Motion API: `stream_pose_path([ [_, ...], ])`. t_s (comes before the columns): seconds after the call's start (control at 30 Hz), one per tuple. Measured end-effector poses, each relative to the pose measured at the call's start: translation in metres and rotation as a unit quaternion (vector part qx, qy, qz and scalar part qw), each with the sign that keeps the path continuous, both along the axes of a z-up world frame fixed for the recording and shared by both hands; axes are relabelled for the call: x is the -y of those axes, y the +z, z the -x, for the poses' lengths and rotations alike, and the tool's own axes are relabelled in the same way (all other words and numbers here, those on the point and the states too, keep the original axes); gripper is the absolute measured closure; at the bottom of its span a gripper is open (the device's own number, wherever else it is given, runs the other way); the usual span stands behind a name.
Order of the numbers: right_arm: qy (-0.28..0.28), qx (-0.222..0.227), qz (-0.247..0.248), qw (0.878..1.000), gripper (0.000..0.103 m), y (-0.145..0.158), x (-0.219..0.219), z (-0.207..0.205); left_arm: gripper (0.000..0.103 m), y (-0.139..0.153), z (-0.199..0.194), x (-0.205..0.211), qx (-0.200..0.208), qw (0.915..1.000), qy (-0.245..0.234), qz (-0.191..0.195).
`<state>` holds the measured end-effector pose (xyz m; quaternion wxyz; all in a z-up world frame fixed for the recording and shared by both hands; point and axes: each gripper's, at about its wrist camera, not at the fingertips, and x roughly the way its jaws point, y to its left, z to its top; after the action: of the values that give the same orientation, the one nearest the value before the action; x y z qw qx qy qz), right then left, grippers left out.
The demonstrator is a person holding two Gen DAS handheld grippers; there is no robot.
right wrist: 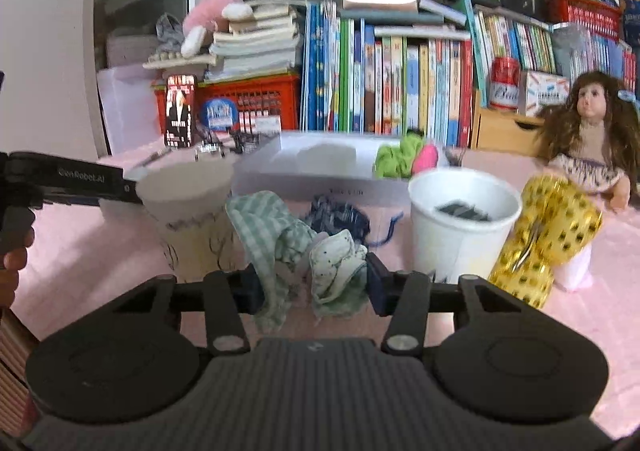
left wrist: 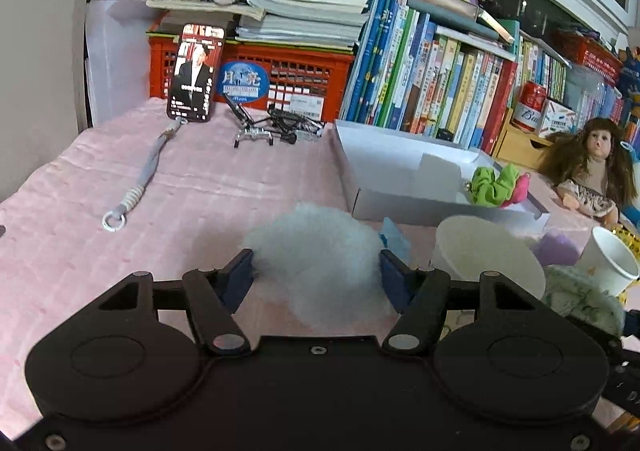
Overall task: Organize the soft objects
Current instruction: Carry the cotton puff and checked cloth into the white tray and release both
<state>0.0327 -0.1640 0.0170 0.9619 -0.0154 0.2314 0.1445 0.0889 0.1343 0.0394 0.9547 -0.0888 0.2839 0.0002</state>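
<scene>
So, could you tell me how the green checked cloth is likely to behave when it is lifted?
Probably floppy: the green checked cloth hangs in crumpled folds between the right hand-held gripper fingers. Likely light, since it drapes thinly. Its loose ends may snag the paper cup close behind.

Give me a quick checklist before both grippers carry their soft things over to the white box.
1. Left gripper holds the white fluff: ok, both pads press its sides.
2. Right gripper holds the green checked cloth: ok, bunched between the pads, ends hanging loose.
3. White box has free room: ok, only a green scrunchie and something pink at its far right end.
4. Path for the right gripper: not ok, two paper cups and blue yarn stand between it and the box.
5. Fluff lifted off the pink tablecloth: cannot tell.
</scene>
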Motion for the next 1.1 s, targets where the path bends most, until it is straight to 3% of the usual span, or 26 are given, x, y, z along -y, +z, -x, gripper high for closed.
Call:
stream_pose_path([
  [0.43, -0.004, 0.036, -0.046, 0.998, 0.050, 0.064, 0.032, -0.025, 0.039, 0.065, -0.025, 0.006, 0.050, 0.9984, -0.022, -0.016],
  [0.6, -0.015, 0.034, -0.062, 0.997, 0.050, 0.087, 0.047, -0.056, 0.039, 0.089, -0.050, 0.016, 0.045, 0.9978, -0.048, 0.004],
  [0.7, -0.024, 0.031, -0.056, 0.998, 0.050, 0.098, 0.051, -0.078, 0.039, 0.100, -0.068, 0.027, 0.042, 0.9971, -0.063, -0.004],
  [0.87, -0.038, -0.011, -0.063, 0.997, 0.049, 0.112, 0.061, -0.125, 0.039, 0.110, -0.108, 0.045, 0.014, 0.9962, -0.085, -0.014],
  [1.0, -0.065, -0.049, -0.072, 0.994, 0.049, 0.111, 0.072, -0.168, 0.039, 0.105, -0.144, 0.056, -0.024, 0.9957, -0.089, -0.008],
  [1.1, -0.089, -0.066, -0.050, 0.993, 0.049, 0.106, 0.074, -0.198, 0.039, 0.094, -0.171, 0.063, -0.048, 0.9951, -0.085, -0.017],
])
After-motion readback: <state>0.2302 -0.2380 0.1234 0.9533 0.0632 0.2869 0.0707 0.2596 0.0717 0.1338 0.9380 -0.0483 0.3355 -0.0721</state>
